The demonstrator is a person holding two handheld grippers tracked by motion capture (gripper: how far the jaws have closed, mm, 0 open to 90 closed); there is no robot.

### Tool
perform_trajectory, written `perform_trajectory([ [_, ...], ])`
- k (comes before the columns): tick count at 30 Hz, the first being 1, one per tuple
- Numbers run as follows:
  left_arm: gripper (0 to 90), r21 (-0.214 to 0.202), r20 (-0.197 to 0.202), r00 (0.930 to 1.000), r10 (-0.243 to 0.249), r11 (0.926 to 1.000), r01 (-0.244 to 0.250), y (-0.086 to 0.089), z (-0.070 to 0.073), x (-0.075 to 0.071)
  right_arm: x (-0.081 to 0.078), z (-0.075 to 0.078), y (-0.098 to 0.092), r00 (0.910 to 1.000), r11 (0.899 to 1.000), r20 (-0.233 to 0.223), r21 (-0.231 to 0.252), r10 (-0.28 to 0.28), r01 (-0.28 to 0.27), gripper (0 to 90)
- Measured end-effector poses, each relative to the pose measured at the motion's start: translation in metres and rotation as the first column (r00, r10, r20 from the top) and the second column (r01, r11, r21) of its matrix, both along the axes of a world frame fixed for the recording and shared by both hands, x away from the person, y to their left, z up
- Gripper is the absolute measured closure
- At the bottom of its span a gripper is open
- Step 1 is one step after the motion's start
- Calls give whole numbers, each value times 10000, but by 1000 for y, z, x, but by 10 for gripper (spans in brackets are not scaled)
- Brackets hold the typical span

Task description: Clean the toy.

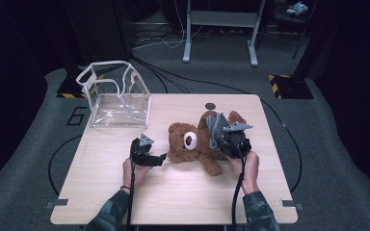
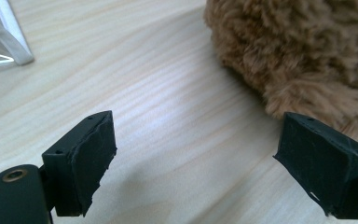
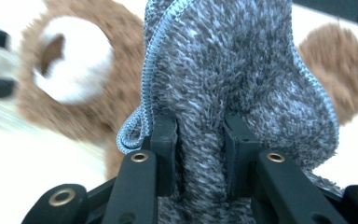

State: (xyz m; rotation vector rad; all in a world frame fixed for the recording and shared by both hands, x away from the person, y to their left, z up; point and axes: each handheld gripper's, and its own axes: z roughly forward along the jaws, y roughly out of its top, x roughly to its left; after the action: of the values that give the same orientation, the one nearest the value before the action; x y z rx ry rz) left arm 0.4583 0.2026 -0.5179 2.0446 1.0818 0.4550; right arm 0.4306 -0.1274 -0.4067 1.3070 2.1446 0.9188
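Observation:
A brown teddy bear (image 1: 192, 144) lies on its back in the middle of the wooden table (image 1: 173, 192). Its brown fur (image 2: 303, 51) rises just beyond my left gripper (image 2: 200, 158), which stands open low over the table at the bear's left (image 1: 161, 158). My right gripper (image 3: 200, 140) is shut on a fuzzy grey cloth with a blue stitched edge (image 3: 233, 70), held up over the bear's body (image 1: 216, 129). The bear's white snout (image 3: 72, 60) lies behind the cloth in the right gripper view.
A clear plastic bag with white trim (image 1: 118, 96) stands open at the table's far left; its corner (image 2: 4, 42) is near in the left gripper view. A small dark disc (image 1: 210, 106) sits near the far edge. Cables and a desk frame (image 1: 221, 29) lie beyond.

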Motion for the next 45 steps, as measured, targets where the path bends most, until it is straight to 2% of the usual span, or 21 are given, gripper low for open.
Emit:
perform_trajectory([
  [2,103,-139,-46,10000,36,9999,-36,0,-4,1,1,7,8,9998,9996,31,164,210,-211,701],
  [3,103,10,-188,9998,-27,10000,27,1,-5,2,2,9,10,9995,9994,73,169,305,-306,702],
  [8,90,158,-323,9994,-152,9998,157,2,-10,5,12,16,31,9973,9964,-2,428,734,-733,703],
  [11,88,108,-382,9991,-198,9997,202,1,-10,5,18,17,41,9960,9951,-91,459,883,-878,703],
  [13,80,254,-289,9993,-222,9994,229,-1,-11,4,23,18,47,9948,9938,-113,474,1008,-1002,703],
  [15,78,701,-168,9997,-187,9973,198,-5,-11,3,28,20,53,9942,9928,-167,580,1062,-1051,703],
  [17,77,711,-43,9996,-282,9971,284,-7,-11,1,33,21,59,9933,9913,-128,658,1147,-1136,701],
  [18,78,813,-98,9994,-332,9961,339,-7,-11,1,36,21,62,9928,9907,-187,710,1181,-1165,700],
  [24,83,733,-129,9994,-332,9967,341,-7,-11,1,48,16,81,9884,9867,-651,968,1372,-1306,701],
  [30,96,765,-69,9993,-375,9964,379,-6,-11,1,40,16,91,9800,9785,-706,1040,1859,-1781,704],
  [32,99,760,-75,9992,-390,9963,394,-6,-11,1,35,16,93,9742,9715,-722,1208,2137,-2041,704],
  [34,100,758,-75,9992,-391,9963,396,-6,-11,1,30,13,96,9651,9653,-774,976,2501,-2423,705],
  [36,100,761,-76,9992,-393,9963,398,-5,-11,1,26,10,98,9635,9647,-810,887,2550,-2478,706],
  [38,101,766,-75,9991,-408,9962,412,-5,-11,2,20,5,98,9575,9597,-890,885,2744,-2668,706],
  [45,101,761,-75,9992,-383,9963,388,-5,-11,1,6,-2,98,9524,9537,-836,966,2930,-2849,705],
])
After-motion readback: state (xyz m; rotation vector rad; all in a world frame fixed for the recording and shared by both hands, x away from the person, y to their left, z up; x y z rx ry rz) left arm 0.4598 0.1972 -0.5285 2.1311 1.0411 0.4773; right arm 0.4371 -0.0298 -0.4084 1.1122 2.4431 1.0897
